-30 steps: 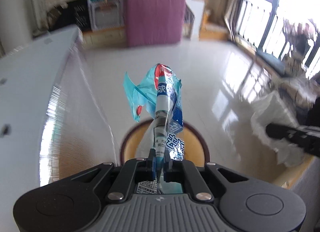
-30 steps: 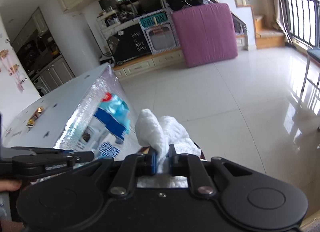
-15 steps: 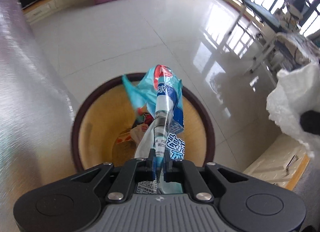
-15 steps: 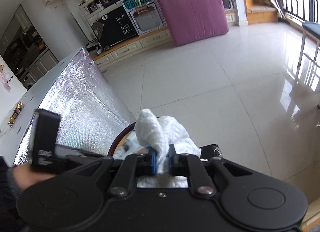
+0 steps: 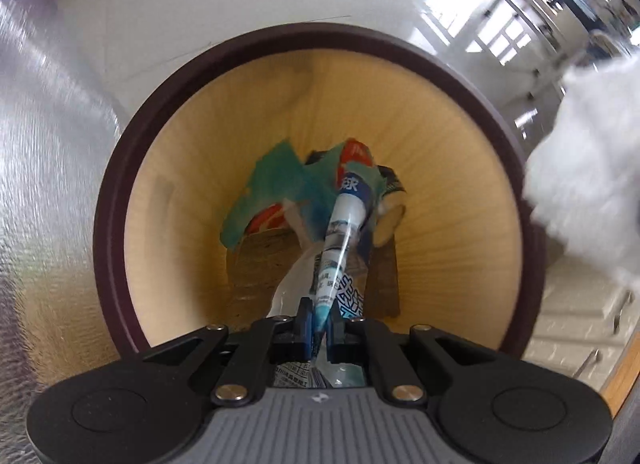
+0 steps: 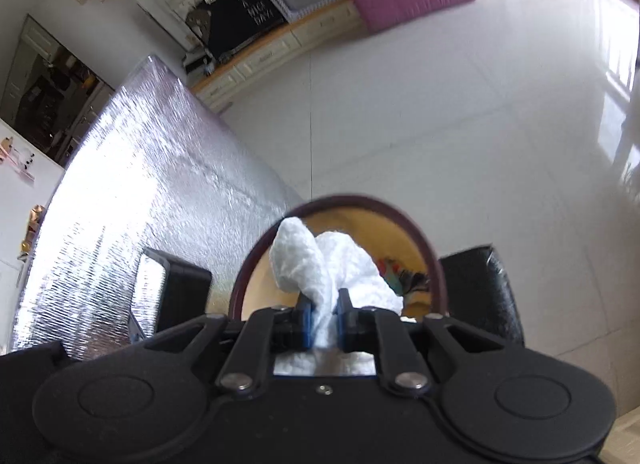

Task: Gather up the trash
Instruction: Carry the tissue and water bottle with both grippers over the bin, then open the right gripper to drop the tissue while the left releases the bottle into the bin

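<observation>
Left gripper (image 5: 320,318) clamped on blue snack wrapper (image 5: 340,220), hanging inside bin (image 5: 116,200) mouth. Right gripper (image 6: 322,322) clamped on white tissue (image 6: 332,264), over bin's near rim. Risk: tissue released there falls outside onto floor (image 6: 480,104).

Glossy crinkled plastic wrapper (image 5: 344,200), soft quilted paper towel (image 6: 332,264), smooth-rimmed bin (image 5: 120,192), shiny embossed foil sheet (image 6: 152,192), glossy tiled floor (image 6: 460,104).

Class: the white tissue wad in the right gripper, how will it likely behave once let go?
The tissue looks crumpled and soft, so probably floppy and light. It bulges around the right gripper, so it likely springs back. Released over the bin, it should drop without rolling.
</observation>
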Motion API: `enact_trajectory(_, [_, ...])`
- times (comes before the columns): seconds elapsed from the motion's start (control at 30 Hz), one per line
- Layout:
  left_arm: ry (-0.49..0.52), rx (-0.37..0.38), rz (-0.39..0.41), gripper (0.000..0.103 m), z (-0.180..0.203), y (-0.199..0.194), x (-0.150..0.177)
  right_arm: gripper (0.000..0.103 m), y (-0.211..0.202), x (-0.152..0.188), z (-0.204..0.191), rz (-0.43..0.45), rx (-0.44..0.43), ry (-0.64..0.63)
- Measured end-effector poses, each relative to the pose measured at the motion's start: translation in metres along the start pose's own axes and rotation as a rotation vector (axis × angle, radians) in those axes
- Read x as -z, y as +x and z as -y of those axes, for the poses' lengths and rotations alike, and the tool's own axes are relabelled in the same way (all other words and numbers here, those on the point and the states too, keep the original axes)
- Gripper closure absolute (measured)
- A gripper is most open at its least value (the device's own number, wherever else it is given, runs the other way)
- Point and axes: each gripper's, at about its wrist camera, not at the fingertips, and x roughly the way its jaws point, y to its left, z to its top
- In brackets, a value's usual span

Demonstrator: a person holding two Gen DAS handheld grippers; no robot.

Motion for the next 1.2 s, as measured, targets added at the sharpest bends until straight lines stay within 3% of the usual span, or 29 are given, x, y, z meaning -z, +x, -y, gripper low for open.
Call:
enact_trajectory(0.2, [-0.022, 0.010, -0.001, 0.096, 0.008, 0.016, -0.003, 0.088, 0.044, 0.007, -0.008, -0.082, 0.045, -0.038])
enact_trajectory(0.3, [-0.030, 0.010, 0.001, 0.096, 0.006, 0.019, -0.004, 0.054, 0.048, 0.010, -0.010, -0.106, 0.098, -0.067])
enact_trajectory(0.33, [-0.029, 0.007, 0.002, 0.096, 0.006, 0.020, -0.005, 0.053, 0.047, 0.010, -0.010, -0.096, 0.093, -0.070])
enact_trajectory(0.43, [-0.014, -0.013, 0.007, 0.096, 0.012, 0.029, -0.002, 0.053, 0.042, 0.009, -0.005, -0.084, 0.078, -0.046])
enact_trajectory(0.67, [-0.017, -0.031, 0.024, 0.097, 0.006, 0.035, -0.005, 0.070, 0.036, 0.009, 0.008, -0.092, 0.100, -0.043])
enact_trajectory(0.93, [0.033, 0.025, 0.034, 0.098, 0.011, 0.044, -0.002, 0.072, 0.031, 0.005, 0.011, -0.081, 0.103, -0.031])
enact_trajectory(1.2, [0.100, 0.023, -0.005, 0.097, 0.027, 0.057, 0.004, 0.075, 0.033, 0.009, 0.014, -0.094, 0.120, -0.025])
